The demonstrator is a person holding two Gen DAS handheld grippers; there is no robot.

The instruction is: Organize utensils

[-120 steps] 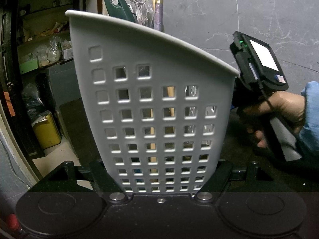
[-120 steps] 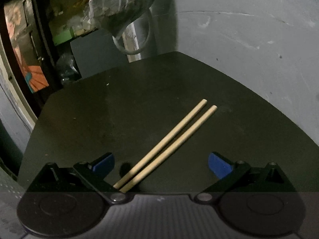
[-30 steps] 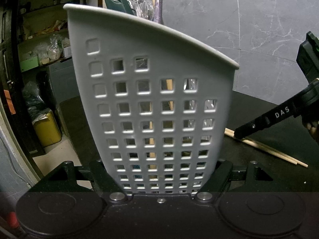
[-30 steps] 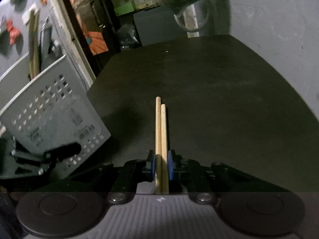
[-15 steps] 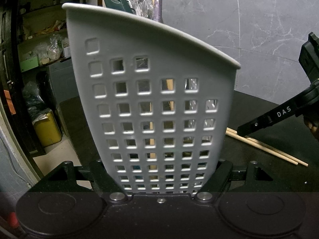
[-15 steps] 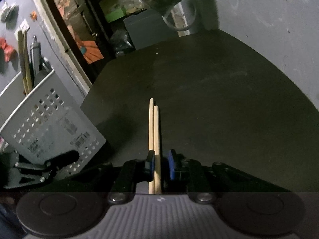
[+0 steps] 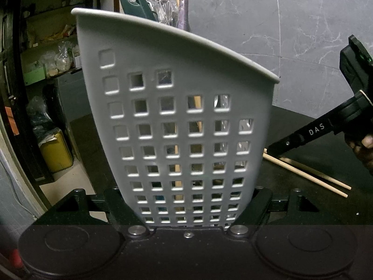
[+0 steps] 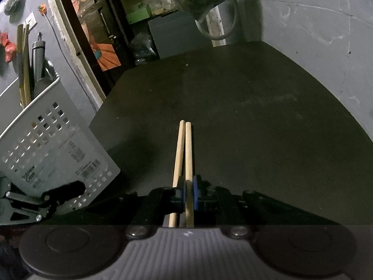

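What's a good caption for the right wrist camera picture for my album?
Right gripper closing its fingers on one of two wooden chopsticks on the dark table, beside the left gripper's white basket.

R gripper (image 8: 189, 190) closing on chopsticks (image 8: 184, 149)

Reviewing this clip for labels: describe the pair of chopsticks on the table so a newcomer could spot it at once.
On the dark table, right of the grey perforated basket, two pale wooden chopsticks lie side by side. The right gripper is closing its blue pads on one of them. Unlike the utensils standing in the basket, they lie flat.
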